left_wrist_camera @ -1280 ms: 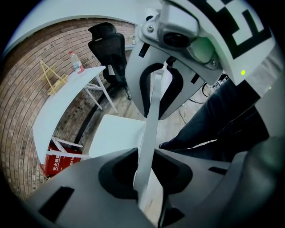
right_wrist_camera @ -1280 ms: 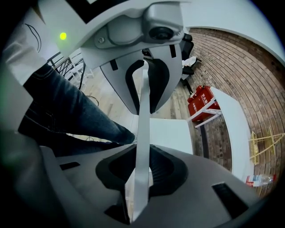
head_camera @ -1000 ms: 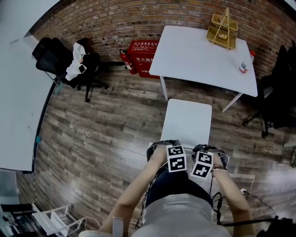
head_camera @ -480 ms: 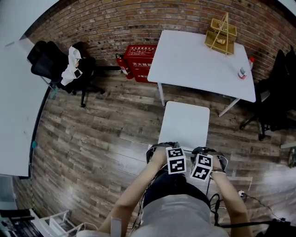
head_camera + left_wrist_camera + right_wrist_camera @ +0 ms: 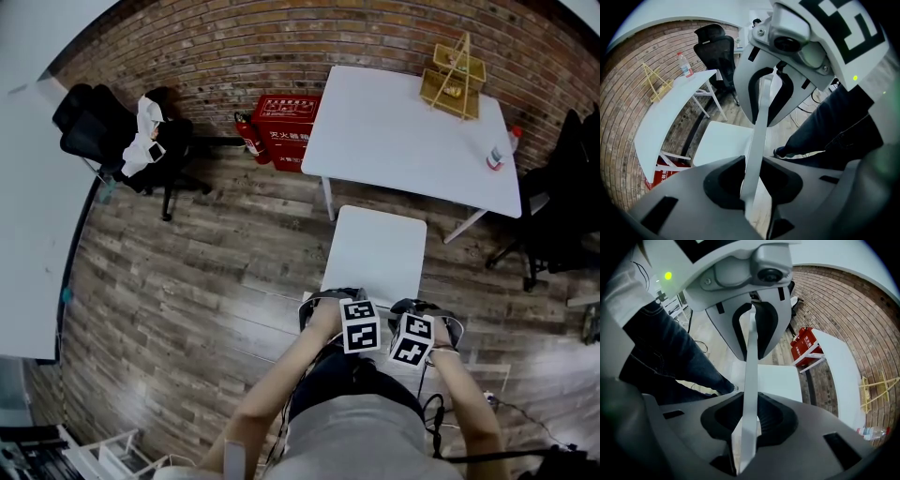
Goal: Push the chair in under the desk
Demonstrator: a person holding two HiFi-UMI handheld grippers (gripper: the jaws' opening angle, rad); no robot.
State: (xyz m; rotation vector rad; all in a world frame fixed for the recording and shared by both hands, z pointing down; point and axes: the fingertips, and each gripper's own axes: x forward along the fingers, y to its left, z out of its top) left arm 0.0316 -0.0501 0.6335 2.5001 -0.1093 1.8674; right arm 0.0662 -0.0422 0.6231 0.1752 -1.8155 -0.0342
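Pushing step, I judge: left gripper and right gripper each clamp the chair back, seat at 12 o'clock, close to the desk; next calls for a straight shove between its legs

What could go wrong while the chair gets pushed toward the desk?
The chair might bump the desk leg instead of sliding under. A bump could tip the bottle on the desk. The thin backrest might slip from the left gripper and right gripper.
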